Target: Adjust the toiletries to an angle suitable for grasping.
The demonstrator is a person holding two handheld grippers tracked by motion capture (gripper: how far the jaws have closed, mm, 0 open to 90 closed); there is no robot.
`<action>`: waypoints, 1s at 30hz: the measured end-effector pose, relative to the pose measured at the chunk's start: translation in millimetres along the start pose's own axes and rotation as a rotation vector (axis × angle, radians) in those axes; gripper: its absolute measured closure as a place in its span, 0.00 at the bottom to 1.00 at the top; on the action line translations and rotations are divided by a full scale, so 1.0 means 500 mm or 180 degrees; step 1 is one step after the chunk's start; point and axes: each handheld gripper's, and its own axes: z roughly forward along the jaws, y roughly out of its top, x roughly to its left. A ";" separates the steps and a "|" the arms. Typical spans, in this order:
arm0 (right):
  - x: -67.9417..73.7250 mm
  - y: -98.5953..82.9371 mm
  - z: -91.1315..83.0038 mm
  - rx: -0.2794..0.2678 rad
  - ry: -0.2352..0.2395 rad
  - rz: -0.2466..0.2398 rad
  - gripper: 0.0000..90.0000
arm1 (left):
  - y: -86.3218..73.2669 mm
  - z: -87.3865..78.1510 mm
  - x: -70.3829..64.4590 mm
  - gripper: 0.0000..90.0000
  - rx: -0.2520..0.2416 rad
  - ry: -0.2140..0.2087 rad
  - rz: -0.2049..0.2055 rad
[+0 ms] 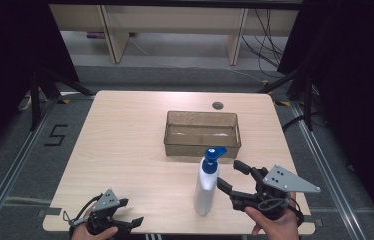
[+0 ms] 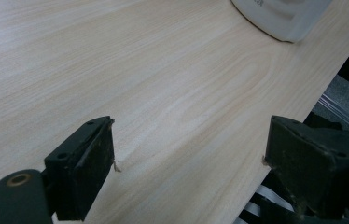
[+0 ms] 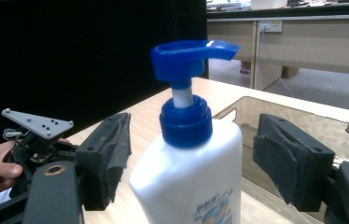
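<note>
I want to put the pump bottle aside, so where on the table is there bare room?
The widest bare patch is the table's left half, left of the brown bin and beyond the left tongs. A narrower strip runs right of the bin. It is crowded at the near right edge, where the open right tongs flank the pump bottle.

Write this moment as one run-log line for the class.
right gripper: open, jaws either side of white plastic pump bottle with blue top, no grip | left gripper: open, idle at near edge | brown translucent rectangular bin: empty
</note>
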 end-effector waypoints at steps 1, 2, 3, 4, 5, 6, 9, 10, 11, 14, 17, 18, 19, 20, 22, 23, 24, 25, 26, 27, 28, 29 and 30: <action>-0.002 0.003 0.004 -0.0006 -0.0052 -0.0082 0.32 | 0.000 -0.001 0.001 0.17 0.0010 0.0002 0.0013; 0.000 0.004 0.008 -0.0001 -0.0035 -0.0024 0.33 | 0.000 0.000 0.000 0.17 0.0004 0.0001 0.0002; 0.000 0.004 0.008 -0.0001 -0.0035 -0.0024 0.33 | 0.000 0.000 0.000 0.17 0.0004 0.0001 0.0002; 0.000 0.007 0.016 0.0019 -0.0034 -0.0060 0.34 | 0.000 0.001 0.000 0.17 -0.0010 -0.0002 -0.0002; 0.000 0.007 0.016 0.0019 -0.0034 -0.0060 0.34 | 0.000 0.001 0.000 0.17 -0.0010 -0.0002 -0.0002; 0.002 0.007 0.019 0.0032 -0.0003 -0.0018 0.34 | 0.000 0.000 0.000 0.17 0.0001 0.0000 0.0001; -0.003 0.009 0.033 0.0007 -0.0010 -0.0098 0.36 | 0.000 0.000 0.000 0.17 0.0002 -0.0004 0.0006; -0.003 0.009 0.033 0.0007 -0.0010 -0.0098 0.36 | 0.000 0.000 0.000 0.17 0.0002 -0.0004 0.0006; -0.004 0.010 0.035 -0.0004 -0.0043 -0.0124 0.36 | 0.000 0.001 0.000 0.17 -0.0010 -0.0010 0.0001; -0.005 0.014 0.043 -0.0026 -0.0002 -0.0114 0.36 | 0.000 0.001 0.000 0.17 -0.0004 -0.0008 -0.0004; -0.007 0.019 0.055 -0.0024 0.0033 -0.0112 0.37 | 0.000 0.001 0.000 0.17 0.0004 -0.0008 -0.0006; -0.006 0.020 0.058 -0.0003 0.0049 -0.0086 0.38 | 0.000 0.000 0.001 0.17 0.0016 0.0008 0.0004; -0.006 0.020 0.058 -0.0003 0.0049 -0.0086 0.38 | 0.000 0.000 0.001 0.17 0.0016 0.0008 0.0004; -0.008 0.021 0.061 -0.0023 0.0036 -0.0119 0.38 | 0.001 0.001 0.001 0.17 -0.0001 -0.0010 -0.0021; -0.005 0.023 0.066 0.0010 0.0058 -0.0050 0.39 | 0.002 0.003 0.002 0.17 0.0009 0.0004 -0.0026; -0.008 0.024 0.071 -0.0017 0.0085 -0.0090 0.41 | 0.002 0.006 0.002 0.17 0.0008 -0.0010 -0.0002; -0.010 0.024 0.074 -0.0050 0.0050 -0.0146 0.41 | 0.003 0.005 0.000 0.17 0.0016 0.0013 -0.0002; -0.007 0.024 0.077 -0.0017 0.0106 -0.0073 0.42 | 0.003 0.005 0.000 0.17 0.0022 0.0008 0.0006; -0.008 0.025 0.080 -0.0031 0.0102 -0.0114 0.43 | 0.003 0.005 0.000 0.17 0.0022 0.0008 0.0006; -0.008 0.025 0.080 -0.0031 0.0102 -0.0114 0.43 | 0.003 0.005 -0.001 0.17 0.0003 0.0004 -0.0007; -0.007 0.025 0.082 0.0011 0.0108 -0.0085 0.43 | 0.003 0.005 -0.001 0.17 0.0007 0.0003 -0.0007; -0.009 0.026 0.086 -0.0020 0.0113 -0.0155 0.45 | 0.003 0.004 0.000 0.17 0.0021 0.0011 0.0006; -0.008 0.026 0.093 -0.0037 0.0130 -0.0190 0.47 | 0.004 0.004 0.001 0.17 0.0029 0.0006 0.0006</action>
